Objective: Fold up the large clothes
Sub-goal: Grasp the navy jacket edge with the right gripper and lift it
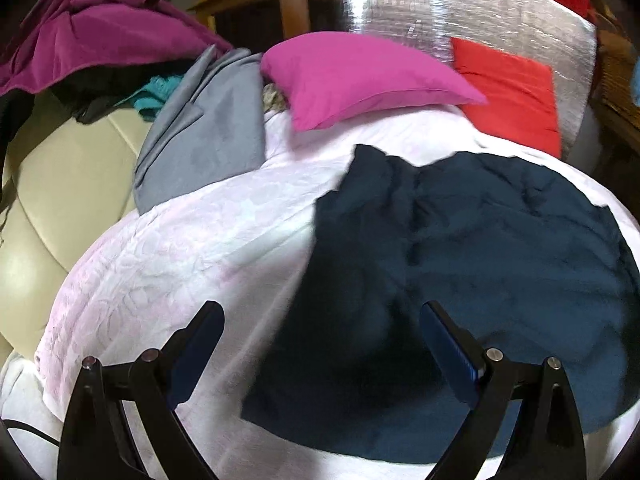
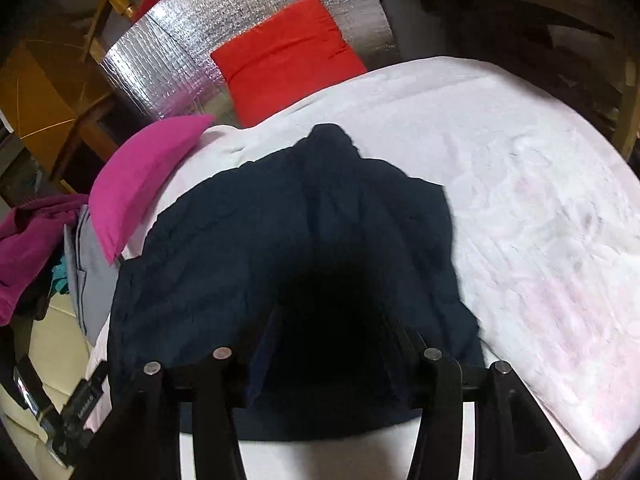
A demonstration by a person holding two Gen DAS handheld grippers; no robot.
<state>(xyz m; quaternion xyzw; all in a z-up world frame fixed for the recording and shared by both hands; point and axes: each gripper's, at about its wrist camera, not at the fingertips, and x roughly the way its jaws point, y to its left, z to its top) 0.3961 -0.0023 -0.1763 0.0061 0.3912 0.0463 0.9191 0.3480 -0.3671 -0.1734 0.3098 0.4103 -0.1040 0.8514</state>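
On the bed [image 1: 168, 264], the navy garment [image 1: 480, 248] lies half-folded; left gripper [image 1: 322, 322] wide and empty, right gripper [image 2: 334, 328] part-open with nothing visibly pinched. Next probably needs a fresh edge grasp.

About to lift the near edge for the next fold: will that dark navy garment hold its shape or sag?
Likely floppy: the dark navy garment lies flat, creased and rumpled on the white bedspread. It will probably drape from any pinch point. Its matte cloth suggests that it would drag the bedspread rather than slide.
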